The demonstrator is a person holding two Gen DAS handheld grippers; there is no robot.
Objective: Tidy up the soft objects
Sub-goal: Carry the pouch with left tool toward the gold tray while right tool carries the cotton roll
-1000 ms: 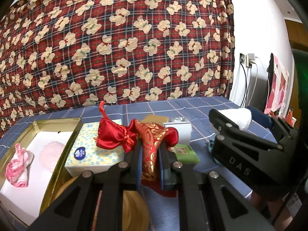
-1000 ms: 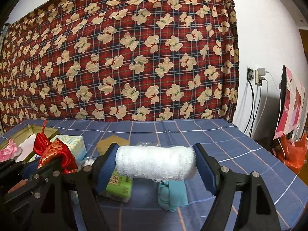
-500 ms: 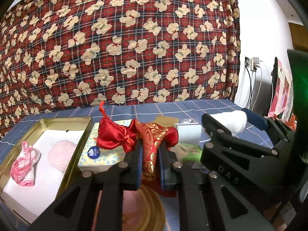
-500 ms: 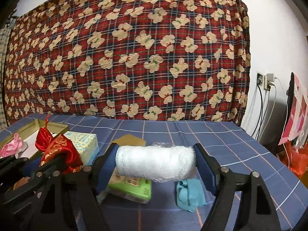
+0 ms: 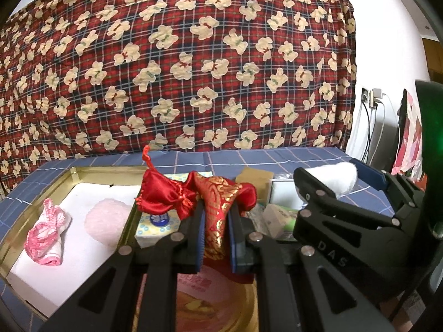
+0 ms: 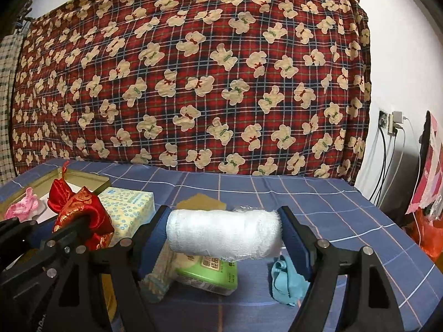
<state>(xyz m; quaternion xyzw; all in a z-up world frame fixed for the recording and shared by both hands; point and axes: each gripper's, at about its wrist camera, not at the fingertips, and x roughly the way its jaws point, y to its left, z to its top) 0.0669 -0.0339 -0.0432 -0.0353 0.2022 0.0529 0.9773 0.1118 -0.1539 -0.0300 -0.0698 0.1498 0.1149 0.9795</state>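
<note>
My left gripper (image 5: 216, 221) is shut on a red and gold satin pouch (image 5: 218, 202), held above the table; it also shows in the right wrist view (image 6: 83, 215). My right gripper (image 6: 224, 235) is shut on a white gauze roll (image 6: 224, 235), held end to end between its pads; the roll also shows in the left wrist view (image 5: 342, 177). A gold tin box (image 5: 99, 170) with a white lining lies at the left and holds a pink and white cloth (image 5: 45, 235) and a pale pink puff (image 5: 106, 220).
A tissue box (image 6: 128, 207) stands beside the tin. A green wipes pack (image 6: 210, 274) and a teal cloth (image 6: 285, 279) lie on the blue checked tablecloth (image 6: 304, 202). A round gold lid (image 5: 221, 301) lies under my left gripper. A bear-print blanket (image 6: 193, 69) hangs behind.
Both grippers have risen and drifted left with their loads. The tin box and its contents now sit closer to the middle of the left wrist view.
</note>
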